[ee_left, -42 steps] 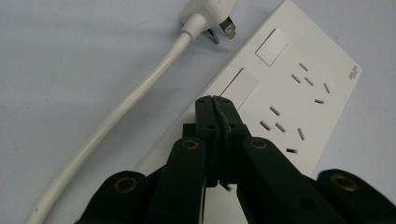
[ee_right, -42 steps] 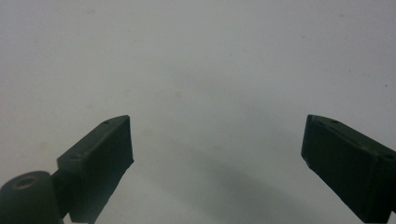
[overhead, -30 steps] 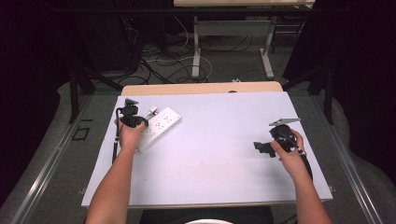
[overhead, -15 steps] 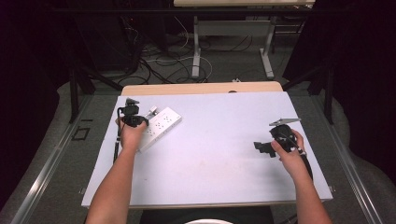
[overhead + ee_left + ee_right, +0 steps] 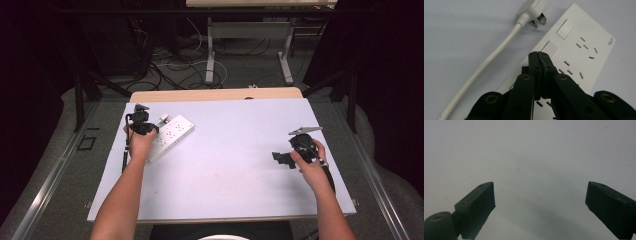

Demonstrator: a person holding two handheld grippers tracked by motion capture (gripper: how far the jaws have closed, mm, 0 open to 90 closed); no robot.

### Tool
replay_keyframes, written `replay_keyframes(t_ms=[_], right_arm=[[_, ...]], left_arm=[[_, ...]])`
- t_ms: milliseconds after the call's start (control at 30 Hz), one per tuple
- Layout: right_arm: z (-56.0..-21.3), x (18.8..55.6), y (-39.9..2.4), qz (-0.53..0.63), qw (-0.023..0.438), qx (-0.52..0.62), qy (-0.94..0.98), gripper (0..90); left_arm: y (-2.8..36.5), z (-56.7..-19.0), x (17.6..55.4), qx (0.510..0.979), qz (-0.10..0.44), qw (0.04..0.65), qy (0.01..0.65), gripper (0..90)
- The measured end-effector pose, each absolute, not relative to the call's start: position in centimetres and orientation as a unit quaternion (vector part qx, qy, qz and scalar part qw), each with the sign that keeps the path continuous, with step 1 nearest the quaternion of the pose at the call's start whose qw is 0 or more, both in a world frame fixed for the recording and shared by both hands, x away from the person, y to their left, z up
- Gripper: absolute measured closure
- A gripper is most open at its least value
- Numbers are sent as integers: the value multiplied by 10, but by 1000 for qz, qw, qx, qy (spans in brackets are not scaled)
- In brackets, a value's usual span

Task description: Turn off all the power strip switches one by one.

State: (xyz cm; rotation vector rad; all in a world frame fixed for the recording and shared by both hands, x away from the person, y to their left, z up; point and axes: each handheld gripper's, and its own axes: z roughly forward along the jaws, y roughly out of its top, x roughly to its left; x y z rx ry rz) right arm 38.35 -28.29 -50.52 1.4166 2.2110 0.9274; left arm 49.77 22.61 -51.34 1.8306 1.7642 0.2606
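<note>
Left gripper closed over power strip; right gripper spread wide above bare table.

Left gripper (image 5: 539,53): jaws pressed together with nothing between them, tips over the near edge of the white power strip (image 5: 579,52), beside one of its switches. The strip lies flat at the table's left rear (image 5: 172,134); its white cable (image 5: 486,62) runs past the jaws to a plug (image 5: 534,10) lying loose beside the strip's end. Right gripper (image 5: 540,202): jaws released, well apart, over the pale table surface (image 5: 230,165), held at the right side (image 5: 281,159), far from the strip.
</note>
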Motion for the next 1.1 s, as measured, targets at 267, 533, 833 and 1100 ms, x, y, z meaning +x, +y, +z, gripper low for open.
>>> replay_keyframes(t_ms=[267, 533, 833, 1100], right_arm=[[-505, 383, -283, 328, 175, 503, 781, 82], [-506, 383, -283, 327, 174, 502, 781, 82], [-506, 383, -284, 328, 175, 501, 781, 82], [-508, 384, -284, 328, 175, 501, 781, 82]], left_arm=[[223, -505, 496, 689, 104, 293, 655, 900], [220, -495, 497, 694, 107, 294, 648, 900], [209, -480, 507, 702, 112, 301, 636, 900], [201, -481, 521, 701, 109, 291, 642, 900]])
